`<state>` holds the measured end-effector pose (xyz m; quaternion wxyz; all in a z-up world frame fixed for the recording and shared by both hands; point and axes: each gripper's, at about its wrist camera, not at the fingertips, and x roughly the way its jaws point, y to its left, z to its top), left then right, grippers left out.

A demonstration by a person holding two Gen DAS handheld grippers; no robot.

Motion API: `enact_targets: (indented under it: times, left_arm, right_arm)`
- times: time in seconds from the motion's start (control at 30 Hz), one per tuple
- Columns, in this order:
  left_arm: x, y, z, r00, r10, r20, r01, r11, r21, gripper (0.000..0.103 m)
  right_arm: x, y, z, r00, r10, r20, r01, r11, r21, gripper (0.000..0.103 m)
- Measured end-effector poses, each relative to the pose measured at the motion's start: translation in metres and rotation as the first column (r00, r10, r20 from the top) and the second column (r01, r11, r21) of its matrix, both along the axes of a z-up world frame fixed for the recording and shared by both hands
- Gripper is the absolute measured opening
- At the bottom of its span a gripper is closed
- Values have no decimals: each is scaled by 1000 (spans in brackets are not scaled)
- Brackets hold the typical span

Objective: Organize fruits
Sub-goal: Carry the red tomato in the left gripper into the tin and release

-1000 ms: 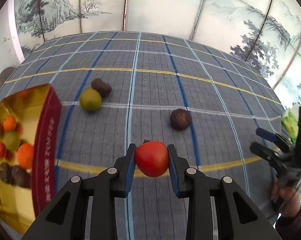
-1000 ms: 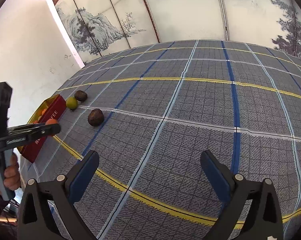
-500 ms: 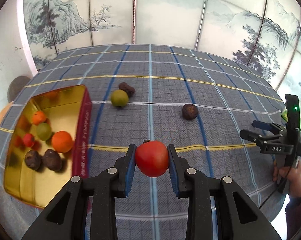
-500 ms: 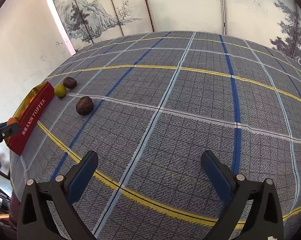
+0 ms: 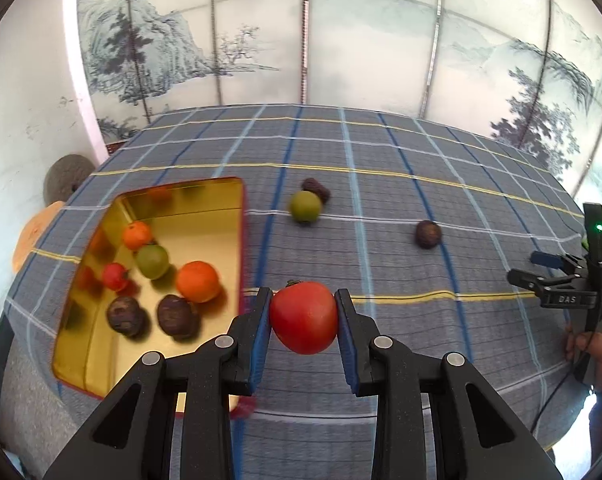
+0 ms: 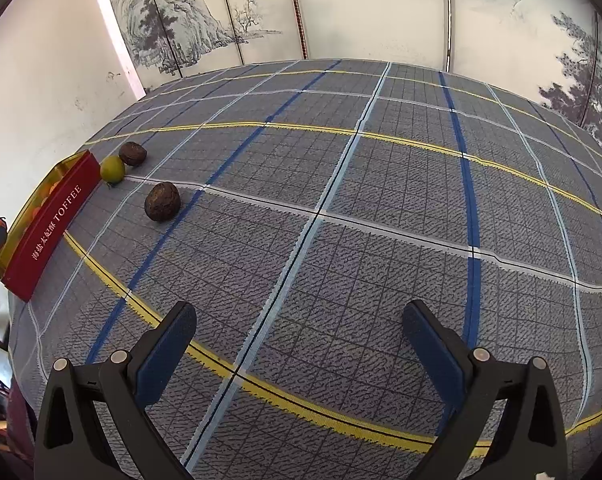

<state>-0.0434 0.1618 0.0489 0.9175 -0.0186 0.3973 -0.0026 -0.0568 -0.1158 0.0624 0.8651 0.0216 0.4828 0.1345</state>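
One red tomato point(image 5: 303, 322) between left gripper point(image 5: 303, 336) pads

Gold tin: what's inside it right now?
In the gold tin: two oranges, a green fruit, a small red one, two dark brown ones. The left tool hides its near corner.

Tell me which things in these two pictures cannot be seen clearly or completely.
- Gold tin, left wrist view: its near corner is hidden behind the left tool, which grips the tomato.
- Tin contents, right wrist view: the red wall hides most of the fruit.
- Dark fruit, left wrist view: partly covered by the green fruit.
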Motion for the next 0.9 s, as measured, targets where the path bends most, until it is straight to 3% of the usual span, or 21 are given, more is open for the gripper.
enact_targets:
  times: [0.5, 0.9]
  left_arm:
    - [-2, 71, -22, 986, 165, -15, -164, 985, 52, 32]
    - [-3, 98, -45, 974, 219, -51, -216, 974, 63, 32]
  right_arm:
    - [1, 5, -1, 1000, 0, -2, 0, 1000, -31, 103]
    - [2, 11, -4, 1000, 2, -5, -3, 998, -67, 103]
